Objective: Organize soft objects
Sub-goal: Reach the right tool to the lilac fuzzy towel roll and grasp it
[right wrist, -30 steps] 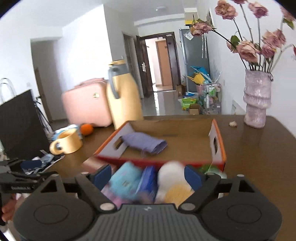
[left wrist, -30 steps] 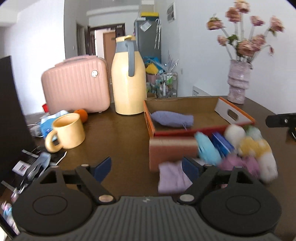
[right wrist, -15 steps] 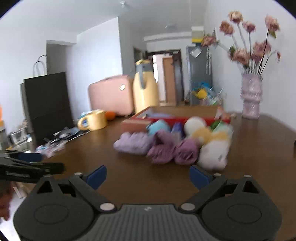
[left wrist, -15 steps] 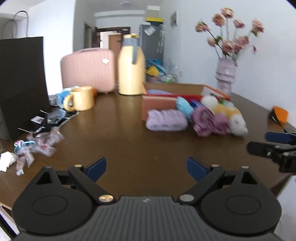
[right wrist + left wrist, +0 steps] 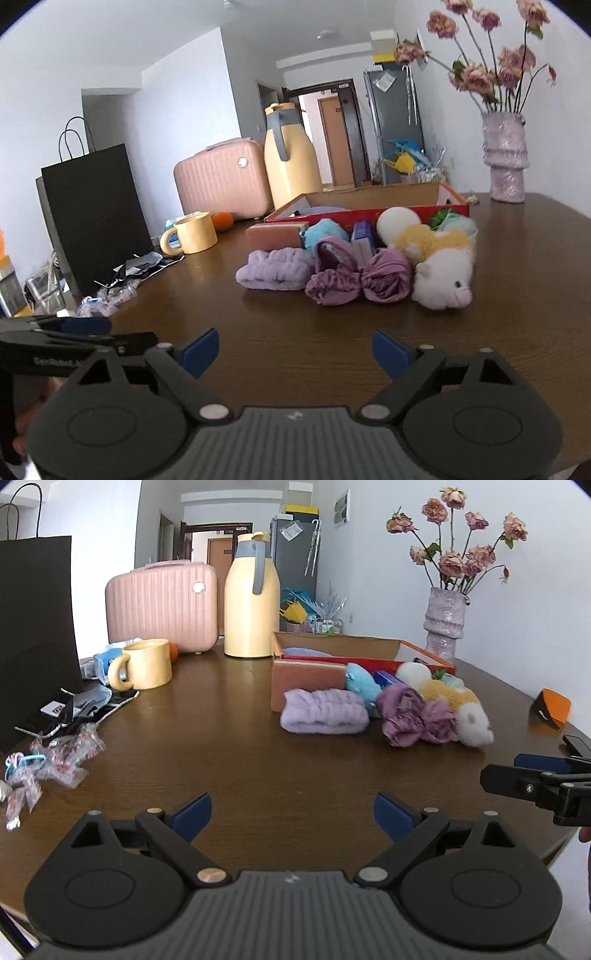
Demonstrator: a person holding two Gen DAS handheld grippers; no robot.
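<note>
A heap of soft things lies on the brown table in front of an orange cardboard tray (image 5: 424,651) (image 5: 452,199): a lilac fluffy cloth (image 5: 323,716) (image 5: 275,271), two purple scrunched cloths (image 5: 413,716) (image 5: 358,277), a white and yellow plush animal (image 5: 465,716) (image 5: 443,277), a blue plush (image 5: 360,683) (image 5: 327,230) and a white ball (image 5: 399,221). A lilac cloth (image 5: 304,651) lies inside the tray. My left gripper (image 5: 291,814) is open and empty, well short of the heap. My right gripper (image 5: 295,349) is open and empty, near the table's front edge.
A yellow mug (image 5: 147,664), a pink case (image 5: 162,607) and a yellow jug (image 5: 253,598) stand at the back left. A black paper bag (image 5: 35,627) and loose packets (image 5: 55,757) are at the left. A vase of flowers (image 5: 445,620) stands back right. An orange object (image 5: 552,707) lies far right.
Both grippers have pulled back from close over the heap and tray to the table's near side. Both stay open and empty.
</note>
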